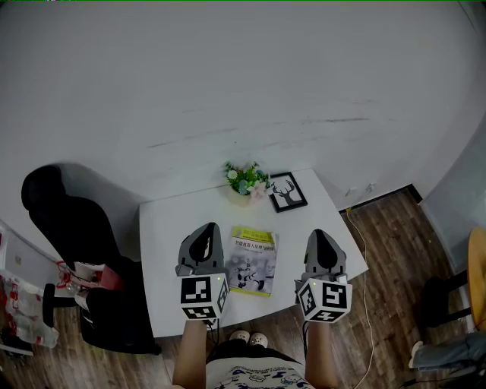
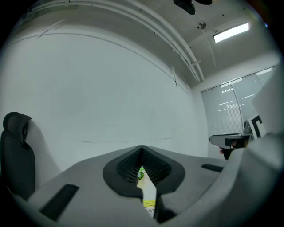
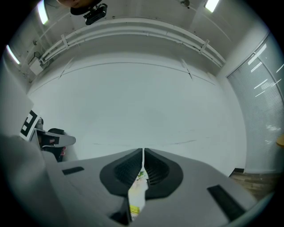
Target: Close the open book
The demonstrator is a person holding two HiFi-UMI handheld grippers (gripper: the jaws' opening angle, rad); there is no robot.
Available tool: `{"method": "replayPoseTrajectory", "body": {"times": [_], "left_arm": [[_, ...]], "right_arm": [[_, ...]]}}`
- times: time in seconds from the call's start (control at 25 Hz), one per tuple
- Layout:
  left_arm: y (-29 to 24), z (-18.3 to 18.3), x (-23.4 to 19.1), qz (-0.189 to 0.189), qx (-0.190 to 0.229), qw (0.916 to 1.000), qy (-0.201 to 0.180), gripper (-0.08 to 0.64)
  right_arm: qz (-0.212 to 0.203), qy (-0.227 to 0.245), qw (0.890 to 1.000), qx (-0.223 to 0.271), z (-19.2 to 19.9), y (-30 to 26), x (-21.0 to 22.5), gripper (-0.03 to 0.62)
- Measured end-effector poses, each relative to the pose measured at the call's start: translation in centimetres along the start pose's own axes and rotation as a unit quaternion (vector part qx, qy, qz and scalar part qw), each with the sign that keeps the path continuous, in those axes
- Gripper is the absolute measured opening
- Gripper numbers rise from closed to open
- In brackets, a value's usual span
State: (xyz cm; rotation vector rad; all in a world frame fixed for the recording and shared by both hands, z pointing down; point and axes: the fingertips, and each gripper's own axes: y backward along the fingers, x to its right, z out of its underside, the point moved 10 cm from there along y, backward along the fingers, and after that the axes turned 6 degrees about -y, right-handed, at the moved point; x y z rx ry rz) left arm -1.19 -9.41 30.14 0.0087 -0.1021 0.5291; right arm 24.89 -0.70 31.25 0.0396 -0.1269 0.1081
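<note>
The person's two forearms are reaching out from the bottom of the head view, each hand carrying its tool level over the near edge of the desk [image 1: 163, 228]. The jaws of the left gripper [image 1: 205, 230] are meeting fully and gripping nothing. The right gripper [image 1: 323, 235] is showing only a hairline slit between its jaws, and these are also empty.

The white desk is spreading under and ahead of both sets of jaws. Left of the left jaws, a black chair [image 1: 72, 228] is standing just beside the desk. Between the two sets of jaws, nearer the left ones, the book [image 1: 253, 260] is lying flat on the desk. It is showing a single cover-sized face with a yellow-green band at its far end. Ahead of the jaws, at the desk's far edge, a framed deer picture [image 1: 288, 191] is sitting beside a small pot of flowers [image 1: 244, 181].

Only the head view is giving this layout. The left gripper view is catching just a sliver of the book [image 2: 149, 197] below its closed jaws, plus window blinds [image 2: 230, 102] off to the right. The right gripper view is showing a similar sliver under bright ceiling lights [image 3: 212, 4].
</note>
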Motion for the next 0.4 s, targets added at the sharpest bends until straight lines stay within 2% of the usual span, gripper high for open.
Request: {"method": "replayPoseTrajectory", "body": {"times": [0.4], "left_arm": [[-0.23, -0.05, -0.09, -0.002, 0.001, 1.0, -0.006, 0.021]], "right_arm": [[-0.001, -0.001, 1.0, -0.002, 0.16, -0.37, 0.09, 0.029]]}}
